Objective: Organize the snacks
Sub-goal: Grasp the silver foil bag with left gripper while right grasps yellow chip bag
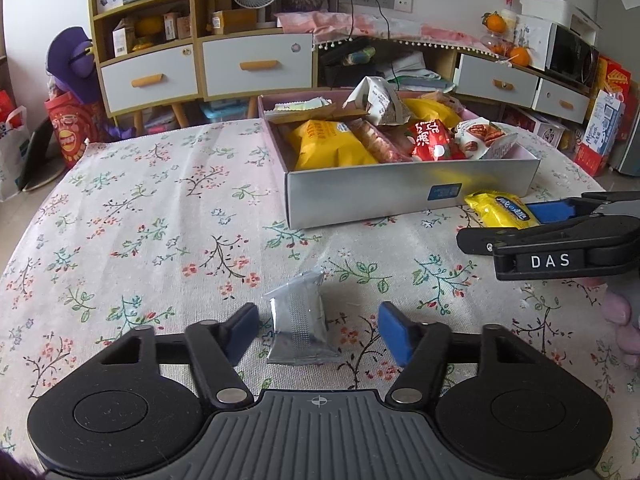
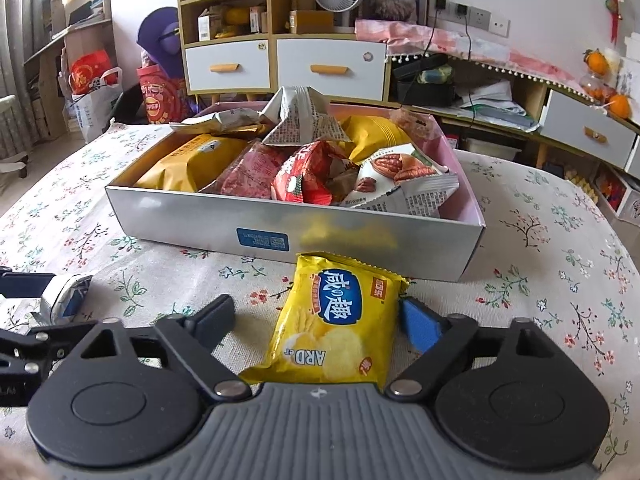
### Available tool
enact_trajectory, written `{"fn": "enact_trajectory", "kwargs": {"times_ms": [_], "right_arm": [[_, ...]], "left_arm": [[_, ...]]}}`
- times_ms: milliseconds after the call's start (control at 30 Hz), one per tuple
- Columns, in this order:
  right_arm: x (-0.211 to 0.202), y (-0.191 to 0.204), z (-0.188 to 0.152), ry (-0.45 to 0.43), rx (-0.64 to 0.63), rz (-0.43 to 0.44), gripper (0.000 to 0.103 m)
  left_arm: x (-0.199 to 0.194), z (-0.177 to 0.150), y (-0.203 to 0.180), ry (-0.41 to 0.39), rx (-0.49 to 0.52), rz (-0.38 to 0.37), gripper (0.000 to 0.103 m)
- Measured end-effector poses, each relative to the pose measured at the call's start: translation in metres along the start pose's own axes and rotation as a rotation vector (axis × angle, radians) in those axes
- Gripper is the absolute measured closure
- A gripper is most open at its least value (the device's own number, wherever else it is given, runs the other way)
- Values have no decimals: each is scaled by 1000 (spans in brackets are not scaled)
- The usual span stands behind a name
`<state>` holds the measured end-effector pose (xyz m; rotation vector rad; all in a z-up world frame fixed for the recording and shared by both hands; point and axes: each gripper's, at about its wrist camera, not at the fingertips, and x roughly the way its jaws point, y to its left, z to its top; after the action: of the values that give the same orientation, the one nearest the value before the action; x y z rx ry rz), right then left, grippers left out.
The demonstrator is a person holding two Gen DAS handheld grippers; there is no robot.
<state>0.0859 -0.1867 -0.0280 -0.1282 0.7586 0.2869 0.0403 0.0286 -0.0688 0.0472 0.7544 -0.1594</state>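
Left wrist view: left gripper (image 1: pixel 318 330) spread wide, small silver foil snack packet (image 1: pixel 298 320) lying on the floral tablecloth (image 1: pixel 160 220) between the fingers, untouched, long axis roughly along them. Open grey cardboard box of snacks (image 1: pixel 400 196) sits ahead-right.

Right wrist view: right gripper (image 2: pixel 316 320) also spread, yellow chip bag (image 2: pixel 336 320) between the fingers, right blue pad (image 2: pixel 418 326) appears to touch its edge. Bag's long axis points at the box, just beyond. Right is nearer the box.
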Motion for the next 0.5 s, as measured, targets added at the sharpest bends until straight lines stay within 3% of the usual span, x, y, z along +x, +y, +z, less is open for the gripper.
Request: {"fn": "enact_trajectory", "kwargs": {"times_ms": [100, 167, 267, 500], "right_arm": [[-1, 0, 3, 6, 4, 8, 34], [-2, -1, 4, 7, 2, 13, 51], [-3, -3, 5, 11, 3, 31, 55], [-9, 0, 5, 11, -21, 53, 57]], "left_arm": [[-1, 0, 0, -1, 0, -3, 57], [-2, 0, 1, -1, -8, -3, 64], [-3, 2, 3, 0, -23, -10, 79], [-7, 6, 5, -11, -39, -36, 85]]}}
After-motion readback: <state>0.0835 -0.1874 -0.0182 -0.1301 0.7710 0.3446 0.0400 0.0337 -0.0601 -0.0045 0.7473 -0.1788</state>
